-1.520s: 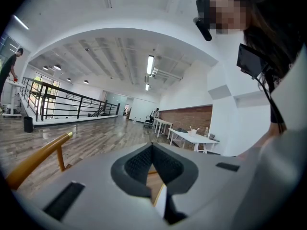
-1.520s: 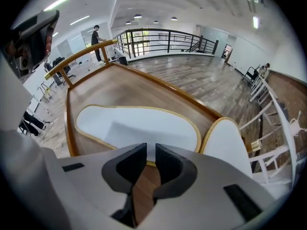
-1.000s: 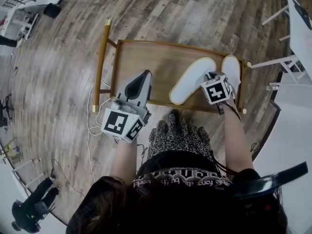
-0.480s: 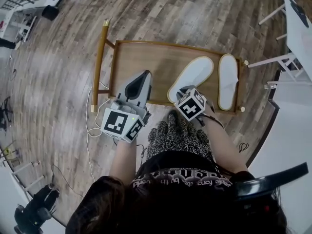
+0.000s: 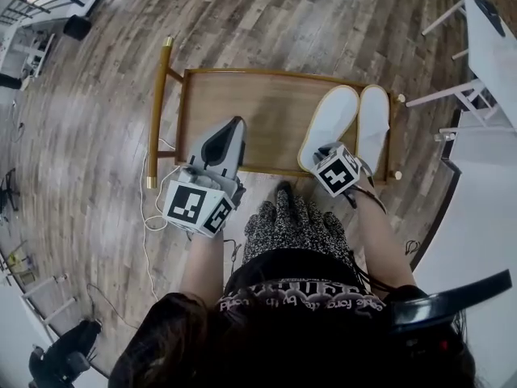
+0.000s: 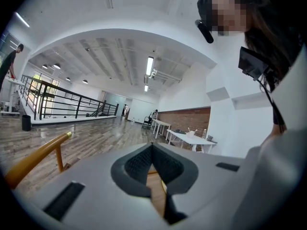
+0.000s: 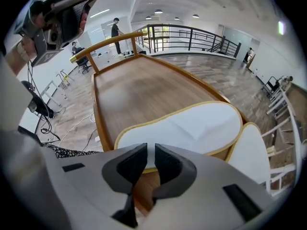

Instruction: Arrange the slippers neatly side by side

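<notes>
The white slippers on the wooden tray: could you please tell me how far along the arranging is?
Done: the right-hand white, yellow-trimmed slipper lies at the brown wooden tray's right end. In hand: the right gripper pinches the heel of the left-hand white slipper, which sits beside it but tilted, toes close, heels apart. Left: swing that heel in and release. The left gripper is shut and empty.

The counter (image 5: 242, 103) is smooth varnished wood with a soft sheen, and its raised rim is lighter and glossier. The slipper (image 7: 192, 126) and its mate (image 7: 254, 152) are matt white cloth edged with yellow trim. The left gripper (image 6: 152, 145) and right gripper (image 7: 147, 150) are matt grey plastic with darker pads, finely ribbed on the left one. The floor (image 5: 266, 14) is grey-brown wood plank, faintly shiny.
</notes>
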